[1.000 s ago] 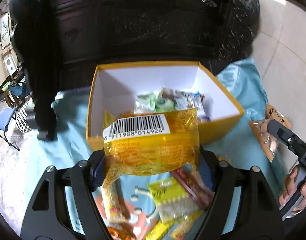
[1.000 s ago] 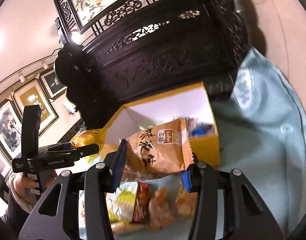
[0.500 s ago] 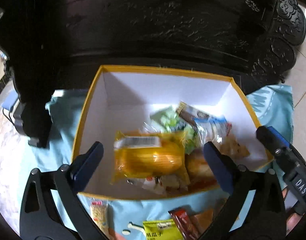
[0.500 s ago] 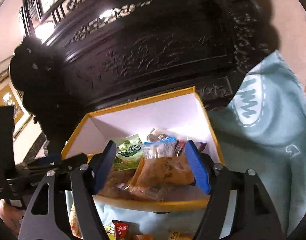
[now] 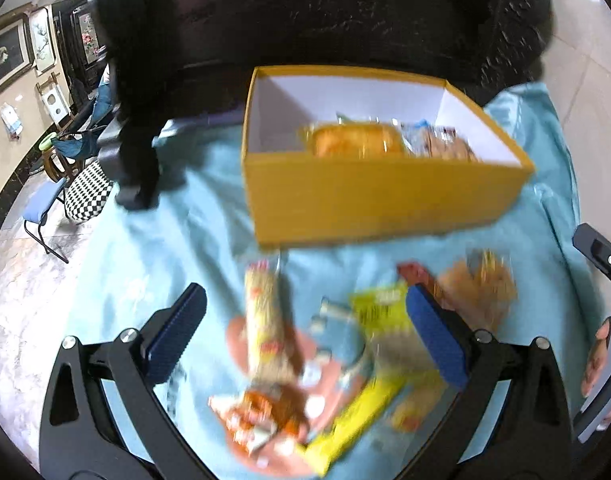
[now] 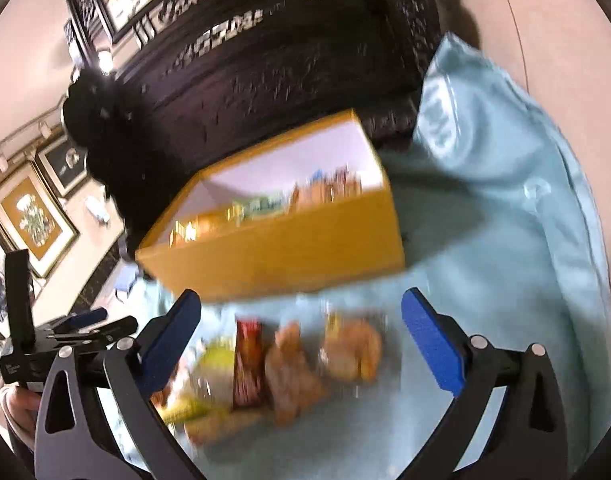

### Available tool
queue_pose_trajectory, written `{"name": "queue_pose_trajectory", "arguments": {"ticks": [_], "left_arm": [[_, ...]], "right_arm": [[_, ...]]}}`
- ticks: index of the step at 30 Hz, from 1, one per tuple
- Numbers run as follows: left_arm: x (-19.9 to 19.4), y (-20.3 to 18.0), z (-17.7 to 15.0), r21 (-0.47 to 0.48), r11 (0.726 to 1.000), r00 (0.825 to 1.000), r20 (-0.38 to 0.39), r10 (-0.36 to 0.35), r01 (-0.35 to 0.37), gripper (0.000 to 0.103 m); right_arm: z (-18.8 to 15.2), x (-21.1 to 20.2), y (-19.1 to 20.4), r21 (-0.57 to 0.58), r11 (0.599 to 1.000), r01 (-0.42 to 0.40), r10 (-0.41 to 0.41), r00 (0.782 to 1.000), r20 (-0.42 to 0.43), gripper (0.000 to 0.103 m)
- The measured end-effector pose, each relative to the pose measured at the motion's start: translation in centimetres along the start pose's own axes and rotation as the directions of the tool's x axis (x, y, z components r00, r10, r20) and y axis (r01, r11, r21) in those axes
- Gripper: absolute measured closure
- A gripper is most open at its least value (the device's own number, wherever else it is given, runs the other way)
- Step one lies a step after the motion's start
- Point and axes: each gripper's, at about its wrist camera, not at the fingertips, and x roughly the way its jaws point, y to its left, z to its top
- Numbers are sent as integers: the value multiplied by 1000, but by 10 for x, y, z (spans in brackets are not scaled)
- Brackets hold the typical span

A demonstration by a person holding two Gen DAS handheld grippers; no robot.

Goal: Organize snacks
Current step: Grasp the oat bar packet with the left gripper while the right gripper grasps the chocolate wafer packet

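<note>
A yellow box [image 5: 377, 196] with white inner walls stands on the light blue cloth and holds several snack packets, among them a yellow-orange one [image 5: 353, 140]. It also shows in the right wrist view [image 6: 281, 244]. My left gripper [image 5: 305, 340] is open and empty above loose packets: a long yellow-red one [image 5: 265, 320], a green-yellow one [image 5: 385, 316] and a brown one [image 5: 481, 284]. My right gripper [image 6: 301, 344] is open and empty above a dark red packet [image 6: 247, 360] and brown packets [image 6: 353, 352]. Both views are blurred.
The light blue cloth [image 5: 165, 248] covers the table. Dark carved wooden furniture [image 5: 325, 12] stands right behind the box. The other gripper shows at the left edge of the right wrist view [image 6: 45, 344]. Floor and chairs lie far left [image 5: 45, 208].
Both grippers let go of their packets into the box, opened, and have pulled back toward me and down over the loose snacks in front of the box.
</note>
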Motion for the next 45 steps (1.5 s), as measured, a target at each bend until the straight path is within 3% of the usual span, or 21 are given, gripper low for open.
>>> {"name": "queue_pose_trajectory", "arguments": {"ticks": [5,11,20,25,27,29,30,31,32,37,43,45], "left_arm": [[-1,-6,-34,29,999,999,-28,-24,25,2],[4,4,-57,94,995,999,-44,28,-24,2],[38,38,-45,27,997,991,-111,73,-70,2],[63,28,-34,-2,998,989,-132,62,-63,4],[72,26,-33,-21,997,986,-152,64,-68,14],[85,27,-34,-43,997,979,-197,55,-65,45],[87,28,-35,-53,996,980,-188,59,-70,46],[87,27,-36,-52,995,982,-175,70,-81,62],[86,28,-36,-49,995,983,-167,76,-85,69],[79,40,-45,-93,995,996,-83,17,-25,75],[52,41,-39,-84,993,996,-7,-88,87,75],[49,40,-38,-85,990,994,-10,-110,109,75]], "right_arm": [[-37,5,11,-60,995,74,-79,994,-74,2],[-46,2,15,-45,996,81,-84,993,-83,2],[-46,31,2,120,993,-9,15,999,-49,2],[-48,40,-12,133,991,32,-22,997,-70,2],[-47,38,-12,129,991,28,-20,998,-66,2],[-47,38,-13,127,991,29,-22,998,-61,2],[-47,38,-13,127,991,30,-23,998,-60,2],[-48,39,-14,129,991,35,-27,998,-60,2],[-48,40,-15,131,991,39,-31,998,-62,2],[-51,45,-11,98,994,42,-36,997,-71,2],[-55,36,36,-110,994,3,-7,999,-38,2],[-56,42,56,-172,985,-29,13,996,-90,2]]}}
